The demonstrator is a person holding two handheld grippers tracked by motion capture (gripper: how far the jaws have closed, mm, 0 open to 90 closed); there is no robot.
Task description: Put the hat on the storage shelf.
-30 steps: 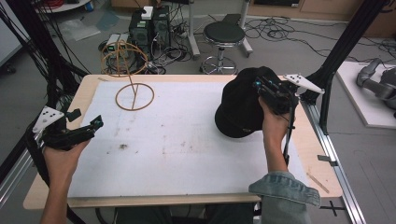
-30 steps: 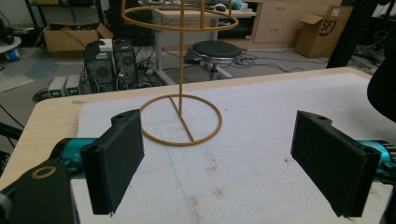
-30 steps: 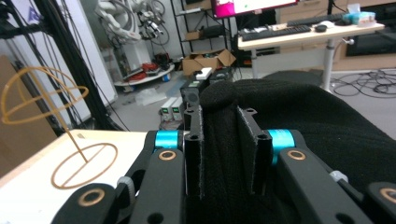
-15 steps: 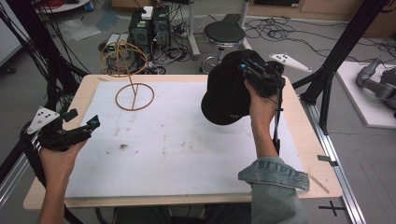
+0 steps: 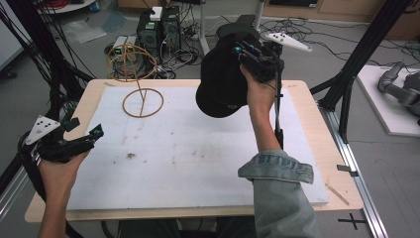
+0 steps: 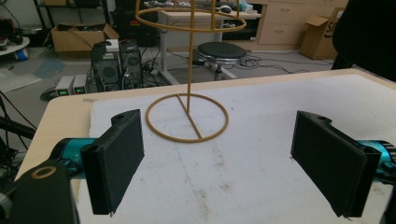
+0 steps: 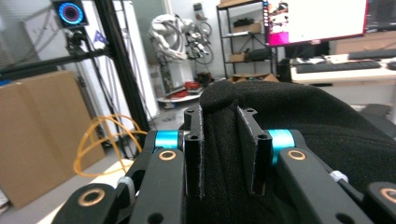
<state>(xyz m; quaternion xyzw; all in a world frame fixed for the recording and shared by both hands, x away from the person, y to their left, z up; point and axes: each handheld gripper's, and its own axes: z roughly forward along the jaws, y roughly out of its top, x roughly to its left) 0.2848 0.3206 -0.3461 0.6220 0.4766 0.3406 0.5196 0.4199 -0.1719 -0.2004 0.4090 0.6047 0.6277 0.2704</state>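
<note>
One black hat (image 5: 223,82) hangs in the air, pinched by a fold of its cloth in the right claw (image 5: 250,54), whose jaws stand narrow on the fabric in the right gripper view. It sits up and to the right of the wire stand (image 5: 140,79), above the far part of the bench (image 5: 198,158) and clear of the white mat. The stand's upright stem points straight up, its top ring lying level, so the hat would likely have to travel leftward and then come down over that ring. Resting well nearer than the stand, at its left, the left claw (image 5: 81,134) is wide and empty, its jaws framing the stand's base ring.
</note>
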